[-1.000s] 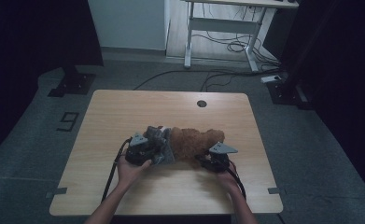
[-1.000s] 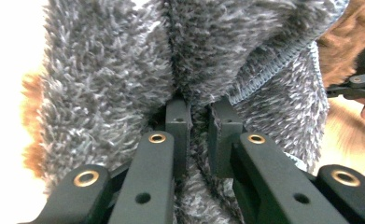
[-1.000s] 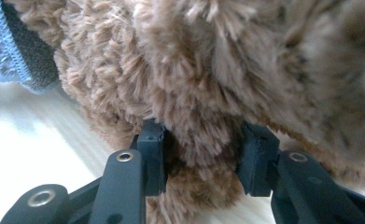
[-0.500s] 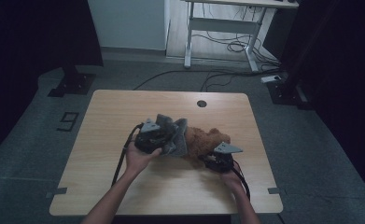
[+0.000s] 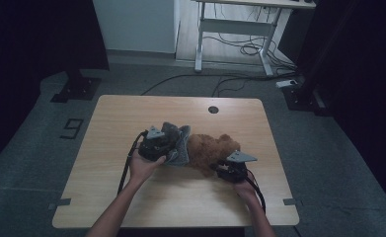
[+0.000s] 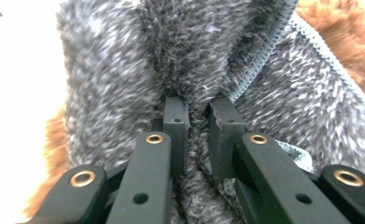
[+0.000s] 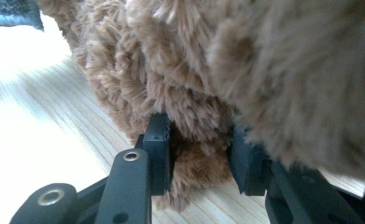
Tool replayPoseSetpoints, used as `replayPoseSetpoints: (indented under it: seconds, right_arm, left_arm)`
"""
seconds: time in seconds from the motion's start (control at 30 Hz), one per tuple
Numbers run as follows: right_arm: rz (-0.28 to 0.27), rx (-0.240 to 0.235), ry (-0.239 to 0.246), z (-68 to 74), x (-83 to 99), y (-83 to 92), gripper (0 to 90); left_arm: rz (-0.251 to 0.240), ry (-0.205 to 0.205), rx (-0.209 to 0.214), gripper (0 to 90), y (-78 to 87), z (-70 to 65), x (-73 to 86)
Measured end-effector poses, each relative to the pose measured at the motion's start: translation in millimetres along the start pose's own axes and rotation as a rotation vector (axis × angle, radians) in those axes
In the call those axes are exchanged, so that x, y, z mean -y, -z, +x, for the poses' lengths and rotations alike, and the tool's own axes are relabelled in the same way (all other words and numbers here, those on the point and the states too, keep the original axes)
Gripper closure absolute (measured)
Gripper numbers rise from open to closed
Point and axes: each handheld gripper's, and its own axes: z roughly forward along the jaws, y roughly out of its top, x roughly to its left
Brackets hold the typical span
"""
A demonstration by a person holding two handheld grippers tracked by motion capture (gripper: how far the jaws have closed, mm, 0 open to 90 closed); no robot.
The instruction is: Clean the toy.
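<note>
High view: fluffy garment on the wooden table (image 5: 131, 197), mid-table, brown side (image 5: 211, 151) lying flat, grey side (image 5: 180, 143) folded up at its left end. Left gripper (image 5: 165, 147) clenched on the grey edge, raised off the table. Right gripper (image 5: 225, 170) at the brown edge nearest the person.

Left gripper view: jaws pinch a fold of grey fleece (image 6: 124, 70).

Right gripper view: jaws have just been closing, brown fleece (image 7: 194, 60) clamped between them, low over the table (image 7: 54, 116).

Gripper (image 7: 199, 154) pinching brown fleece (image 7: 227, 70), wooden table (image 7: 54, 126)
</note>
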Motion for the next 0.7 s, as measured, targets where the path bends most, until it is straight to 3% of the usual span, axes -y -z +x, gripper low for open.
replayPoseSetpoints:
  seconds: [0.23, 0.4, 0.5, 0.7]
  right_arm:
    - [-0.001, -0.003, -0.016, -1.3, 0.4, -0.1, 61.1]
    - [-0.001, -0.005, -0.014, -1.9, 0.4, -0.3, 60.7]
    - [0.002, -0.001, -0.019, -2.0, 0.6, -0.5, 60.6]
    - [-0.003, 0.000, -0.036, -5.1, 1.2, -0.1, 60.1]
  left_arm:
    - [0.025, 0.026, -0.085, 78.8, 17.0, 28.6, 17.4]
    - [0.020, 0.048, -0.100, 78.8, 23.0, 36.7, 22.0]
    - [-0.016, 0.045, -0.075, 78.8, 26.0, 30.4, 12.3]
    - [-0.045, -0.005, -0.038, 78.7, 17.4, 5.3, -25.9]
